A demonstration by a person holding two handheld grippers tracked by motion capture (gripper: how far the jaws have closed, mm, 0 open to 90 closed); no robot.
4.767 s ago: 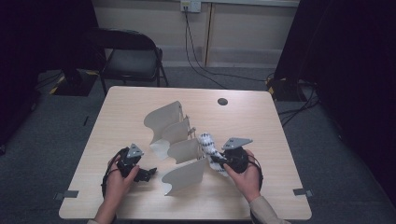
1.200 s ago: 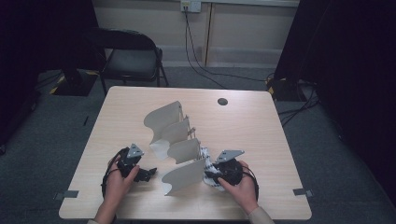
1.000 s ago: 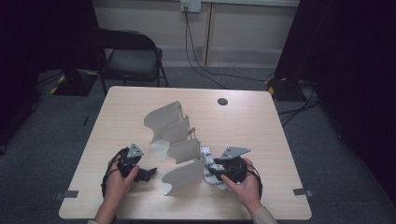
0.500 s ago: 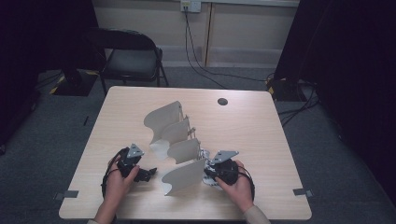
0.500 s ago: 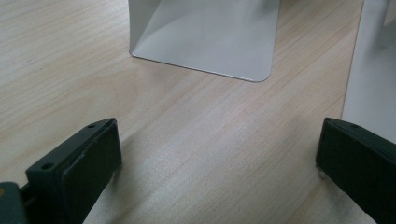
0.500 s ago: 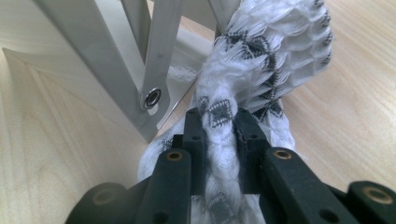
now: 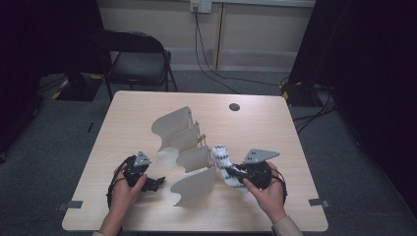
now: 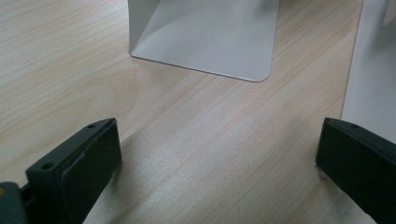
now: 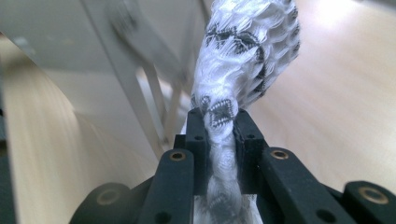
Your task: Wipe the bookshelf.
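Up close, right gripper (image 9: 219, 126) jaws pinching white knit cloth (image 9: 247, 51), left gripper (image 8: 219, 154) jaws wide apart.

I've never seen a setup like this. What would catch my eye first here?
Probably the white knitted cloth with black pattern, pinched in the shut right gripper and lifted off the table near its front right. Beside it, mid-table, stands a row of curved pale metal plates. The left gripper rests open at front left.

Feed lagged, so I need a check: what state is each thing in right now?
Right gripper: shut on the sock.
Sock: pinched, lifted off the table.
Left gripper: open, nothing between its jaws.
Bookend rack: upright on the table, no sock in its slots.
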